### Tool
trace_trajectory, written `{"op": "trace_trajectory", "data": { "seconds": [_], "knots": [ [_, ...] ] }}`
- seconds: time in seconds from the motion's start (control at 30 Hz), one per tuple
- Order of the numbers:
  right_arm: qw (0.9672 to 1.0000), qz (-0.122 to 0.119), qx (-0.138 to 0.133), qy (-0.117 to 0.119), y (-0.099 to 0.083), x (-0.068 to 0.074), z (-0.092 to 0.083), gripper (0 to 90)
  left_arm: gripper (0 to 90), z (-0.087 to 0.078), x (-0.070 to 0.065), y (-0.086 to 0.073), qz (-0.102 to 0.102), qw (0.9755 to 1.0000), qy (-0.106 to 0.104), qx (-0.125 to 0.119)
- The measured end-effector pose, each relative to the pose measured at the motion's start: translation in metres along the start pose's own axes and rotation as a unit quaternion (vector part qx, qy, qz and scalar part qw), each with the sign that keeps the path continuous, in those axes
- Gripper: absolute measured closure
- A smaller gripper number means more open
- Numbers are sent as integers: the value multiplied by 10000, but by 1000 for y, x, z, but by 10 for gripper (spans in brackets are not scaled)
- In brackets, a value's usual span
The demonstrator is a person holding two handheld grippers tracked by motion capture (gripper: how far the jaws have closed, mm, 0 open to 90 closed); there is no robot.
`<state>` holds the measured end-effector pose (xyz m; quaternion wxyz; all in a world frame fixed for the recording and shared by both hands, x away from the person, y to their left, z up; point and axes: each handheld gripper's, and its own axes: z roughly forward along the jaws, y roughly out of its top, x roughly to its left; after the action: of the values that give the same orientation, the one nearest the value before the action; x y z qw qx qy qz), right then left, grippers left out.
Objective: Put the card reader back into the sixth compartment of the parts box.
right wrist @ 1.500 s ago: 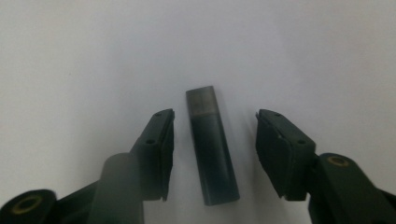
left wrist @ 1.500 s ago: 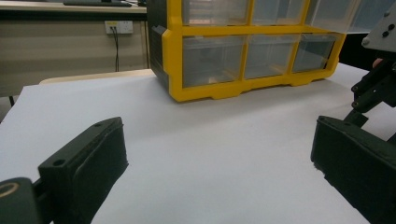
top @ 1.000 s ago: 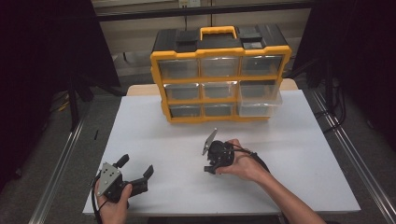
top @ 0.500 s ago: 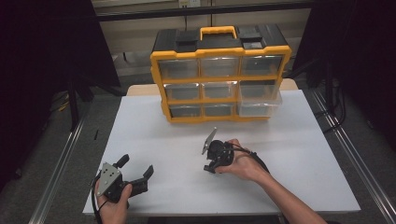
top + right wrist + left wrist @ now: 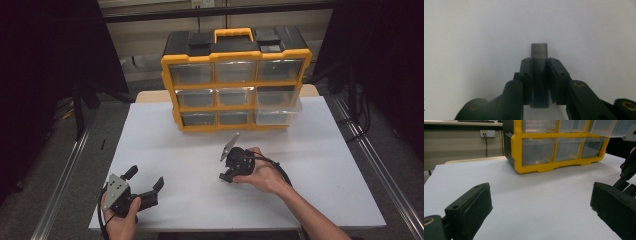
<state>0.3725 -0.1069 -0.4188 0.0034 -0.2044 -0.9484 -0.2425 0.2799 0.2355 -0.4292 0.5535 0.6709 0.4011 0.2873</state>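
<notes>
While right gripper (image 5: 539,75) jaws clamp a grey cylinder (image 5: 539,53), left gripper (image 5: 145,187) jaws wide, empty.

the high view looks from above the person's side, forward and down on the whole white table (image 5: 320,150) with the yellow drawer organizer (image 5: 235,80) at the far end. the left gripper view sits low near the table and faces the same organizer (image 5: 559,147). the right gripper view looks closely down at the table surface (image 5: 474,30).
</notes>
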Motion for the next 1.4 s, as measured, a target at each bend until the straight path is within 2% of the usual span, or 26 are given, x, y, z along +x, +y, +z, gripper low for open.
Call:
{"op": "trace_trajectory", "data": {
  "seconds": [0.1,0.47,0.7,1.07,1.4],
  "knots": [
    [9999,9,-155,-37,-3,-2,-4,739,36,0,0,0,42,10000,-8,27],
    [9974,204,-669,-187,-11,-4,-19,739,36,0,0,0,-9,10000,-2,0],
    [9943,253,-1006,-244,-15,-4,-29,739,36,0,0,0,-9,10000,-16,14],
    [9900,308,-1357,-248,-17,-4,-41,739,36,-1,0,0,-31,10000,-28,-1],
    [9838,314,-1745,-265,-18,-3,-57,739,36,-1,0,0,-33,10000,-31,-2]
  ]
}}
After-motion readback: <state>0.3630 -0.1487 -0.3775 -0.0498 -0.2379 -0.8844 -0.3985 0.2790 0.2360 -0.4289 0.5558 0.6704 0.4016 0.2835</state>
